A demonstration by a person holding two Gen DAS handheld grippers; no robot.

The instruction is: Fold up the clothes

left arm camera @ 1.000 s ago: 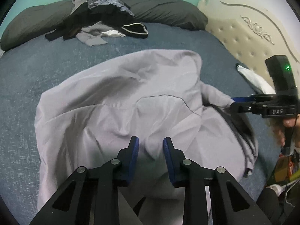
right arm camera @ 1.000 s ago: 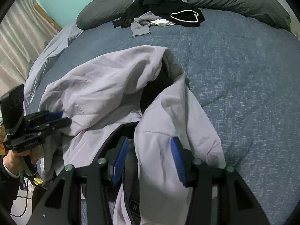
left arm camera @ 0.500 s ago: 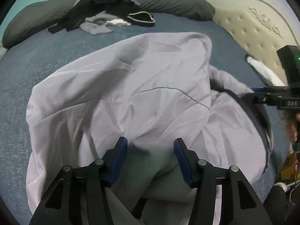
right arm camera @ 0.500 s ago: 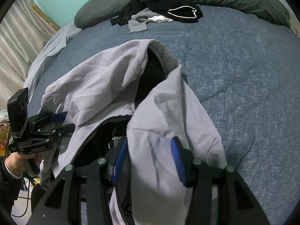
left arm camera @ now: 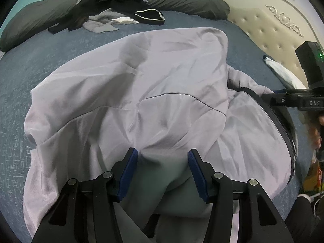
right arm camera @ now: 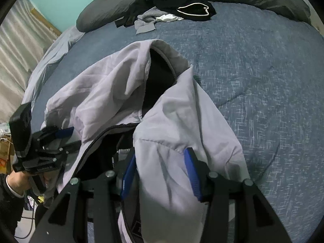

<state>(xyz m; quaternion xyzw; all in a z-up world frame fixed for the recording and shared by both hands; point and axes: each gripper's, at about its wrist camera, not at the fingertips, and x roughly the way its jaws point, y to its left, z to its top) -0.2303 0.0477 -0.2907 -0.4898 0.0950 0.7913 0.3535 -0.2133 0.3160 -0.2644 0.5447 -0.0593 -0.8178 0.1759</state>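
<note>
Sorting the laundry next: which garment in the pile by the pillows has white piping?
The black garment at the pile's right edge; its opening is outlined in white, unlike the grey pieces beside it.

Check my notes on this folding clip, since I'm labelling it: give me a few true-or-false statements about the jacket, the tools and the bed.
1. The lilac jacket lies on a blue bedspread. True.
2. The left tool is clamped shut. False: its jaws stand apart, fabric between them.
3. A pile of dark clothes sits near the pillows. True.
4. The jacket is zipped closed. False: it gapes open, dark lining showing.
5. Jacket fabric drapes between the right tool fingers. True.
</note>
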